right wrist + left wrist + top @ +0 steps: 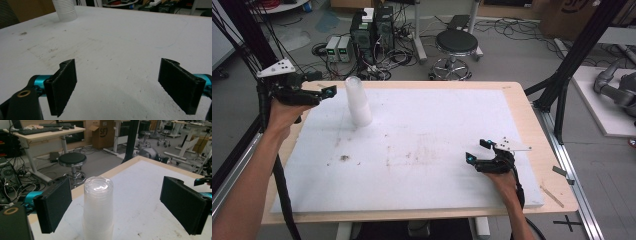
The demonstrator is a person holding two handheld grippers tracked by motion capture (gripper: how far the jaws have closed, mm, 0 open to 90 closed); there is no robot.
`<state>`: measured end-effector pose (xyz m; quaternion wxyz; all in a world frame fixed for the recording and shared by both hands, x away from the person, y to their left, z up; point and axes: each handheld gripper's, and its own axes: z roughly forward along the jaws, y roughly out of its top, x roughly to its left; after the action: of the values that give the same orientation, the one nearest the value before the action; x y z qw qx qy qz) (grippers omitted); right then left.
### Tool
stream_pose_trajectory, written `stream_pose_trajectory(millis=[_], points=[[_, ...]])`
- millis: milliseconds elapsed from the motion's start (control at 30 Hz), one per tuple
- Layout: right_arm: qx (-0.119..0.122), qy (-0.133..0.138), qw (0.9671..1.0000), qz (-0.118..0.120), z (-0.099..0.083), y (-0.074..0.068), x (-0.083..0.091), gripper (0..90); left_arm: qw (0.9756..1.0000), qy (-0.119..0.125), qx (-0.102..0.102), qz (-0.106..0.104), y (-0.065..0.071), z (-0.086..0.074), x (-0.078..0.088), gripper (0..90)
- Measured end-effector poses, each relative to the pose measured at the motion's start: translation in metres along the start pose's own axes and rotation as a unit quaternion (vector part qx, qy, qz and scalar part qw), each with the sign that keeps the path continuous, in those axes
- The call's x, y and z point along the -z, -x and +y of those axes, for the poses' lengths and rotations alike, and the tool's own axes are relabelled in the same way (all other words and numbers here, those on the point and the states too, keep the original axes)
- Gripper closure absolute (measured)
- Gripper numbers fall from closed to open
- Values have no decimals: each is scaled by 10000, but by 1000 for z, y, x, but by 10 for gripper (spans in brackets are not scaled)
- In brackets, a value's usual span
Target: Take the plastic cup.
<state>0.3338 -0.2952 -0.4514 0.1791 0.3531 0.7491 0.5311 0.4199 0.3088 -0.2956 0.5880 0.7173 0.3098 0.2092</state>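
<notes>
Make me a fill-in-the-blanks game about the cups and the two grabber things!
1. The stack of cups stands on the white ______.
2. The left gripper has its jaws ______, with the cups ahead of them and not touched.
3. The right gripper holds ______ between its jaws.
4. On the floor beyond the table stands a round black ______.

Missing words: board; open; nothing; stool
</notes>
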Motion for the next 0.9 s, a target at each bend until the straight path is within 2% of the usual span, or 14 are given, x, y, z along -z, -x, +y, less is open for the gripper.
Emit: stream_pose_trajectory(millis=[167, 300, 433, 533, 633, 733, 800, 900], points=[[-20, 8, 10000, -6, 0, 0, 0, 153, 9996, -225, -15, -149, -12, 13, -11, 104], [-25, -11, 10000, -9, 0, 1, 0, 153, 9990, -306, 41, -320, -19, 22, -19, 104], [-43, -58, 10000, -15, 0, 1, -1, 153, 9977, -471, -60, -474, -23, 31, -27, 104], [4, -34, 10000, -40, 0, -1, 0, 153, 9965, -660, -139, -488, -28, 39, -34, 104], [22, -17, 10000, -54, 0, -1, 0, 153, 9956, -747, -173, -534, -30, 42, -40, 104], [-8, -18, 10000, -36, 0, 0, 0, 153, 9942, -926, -244, -494, -30, 41, -47, 104], [-20, -26, 10000, -31, 0, 0, 0, 153, 9931, -1021, -219, -539, -31, 38, -51, 104], [14, -13, 10000, -42, 0, -1, 0, 153, 9916, -1186, -247, -458, -33, 35, -57, 104]])
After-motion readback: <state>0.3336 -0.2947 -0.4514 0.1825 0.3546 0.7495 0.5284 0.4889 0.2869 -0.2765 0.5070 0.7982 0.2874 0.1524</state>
